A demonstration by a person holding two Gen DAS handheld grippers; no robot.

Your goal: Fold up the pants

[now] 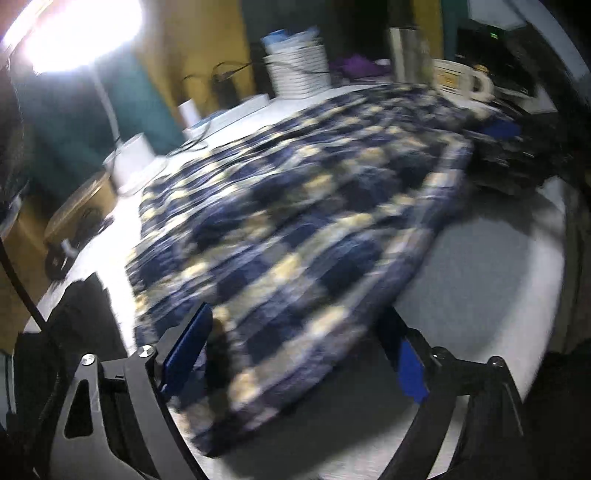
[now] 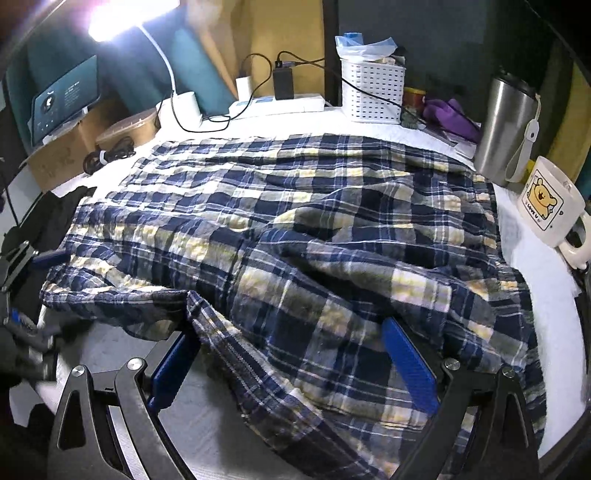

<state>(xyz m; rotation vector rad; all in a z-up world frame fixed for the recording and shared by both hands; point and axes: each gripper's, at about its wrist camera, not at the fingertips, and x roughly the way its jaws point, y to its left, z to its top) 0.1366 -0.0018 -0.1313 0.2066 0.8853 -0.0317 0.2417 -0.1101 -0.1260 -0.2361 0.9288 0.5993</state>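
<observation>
Blue, white and yellow plaid pants (image 2: 295, 229) lie spread and wrinkled over the white table (image 2: 539, 280). My right gripper (image 2: 290, 365) stands open at the near edge of the cloth. A loose fold lies between its blue pads (image 2: 410, 363) and drapes over the right one. The left wrist view is blurred. There the pants (image 1: 295, 221) stretch away from my left gripper (image 1: 295, 354), which is open with the cloth's near end lying between its wide-apart fingers. The left gripper (image 2: 33, 288) also shows at the far left of the right wrist view.
A white cartoon mug (image 2: 550, 206) and a steel tumbler (image 2: 506, 125) stand at the right. A white basket (image 2: 373, 92), a power strip (image 2: 277, 105) with cables and a lit lamp (image 2: 122, 14) line the back. A cardboard box (image 2: 55, 158) and a round tub (image 2: 129, 129) sit back left.
</observation>
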